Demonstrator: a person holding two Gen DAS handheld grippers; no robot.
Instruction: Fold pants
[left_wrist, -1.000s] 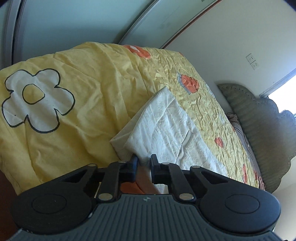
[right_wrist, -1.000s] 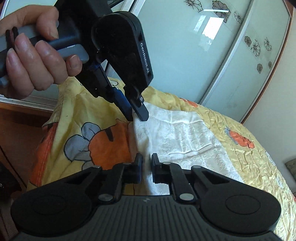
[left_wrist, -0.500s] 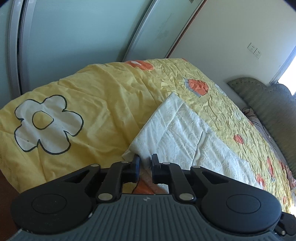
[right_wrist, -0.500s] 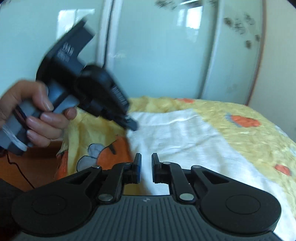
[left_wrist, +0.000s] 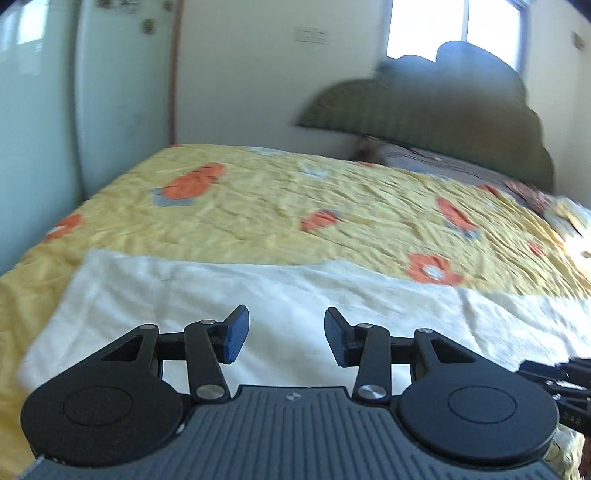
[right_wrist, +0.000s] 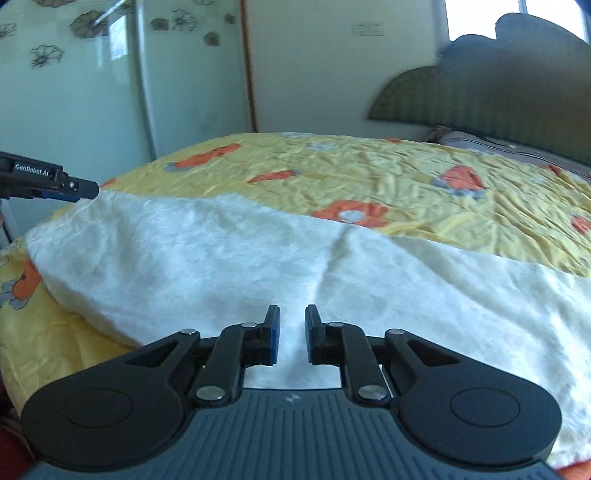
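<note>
The white pants (left_wrist: 280, 295) lie flat across the near part of the yellow bedspread (left_wrist: 332, 206); they also fill the middle of the right wrist view (right_wrist: 258, 258). My left gripper (left_wrist: 286, 339) is open and empty just above the pants. My right gripper (right_wrist: 291, 336) has its jaws a small way apart above the pants' near edge, with nothing between them. The left gripper's fingertip (right_wrist: 79, 188) shows at the far left of the right wrist view, near the pants' left end. Part of the right gripper (left_wrist: 561, 384) shows at the right edge of the left wrist view.
The yellow bedspread (right_wrist: 406, 184) carries orange flower prints. A green padded headboard (left_wrist: 443, 122) and pillows stand at the far end. Glass wardrobe doors (right_wrist: 110, 92) run along the left. The bed's edge drops off at the lower left.
Both grippers have let go of the pants and swung right to face the headboard. The left jaws opened wide; the right jaws opened slightly. The pants now lie flat.
</note>
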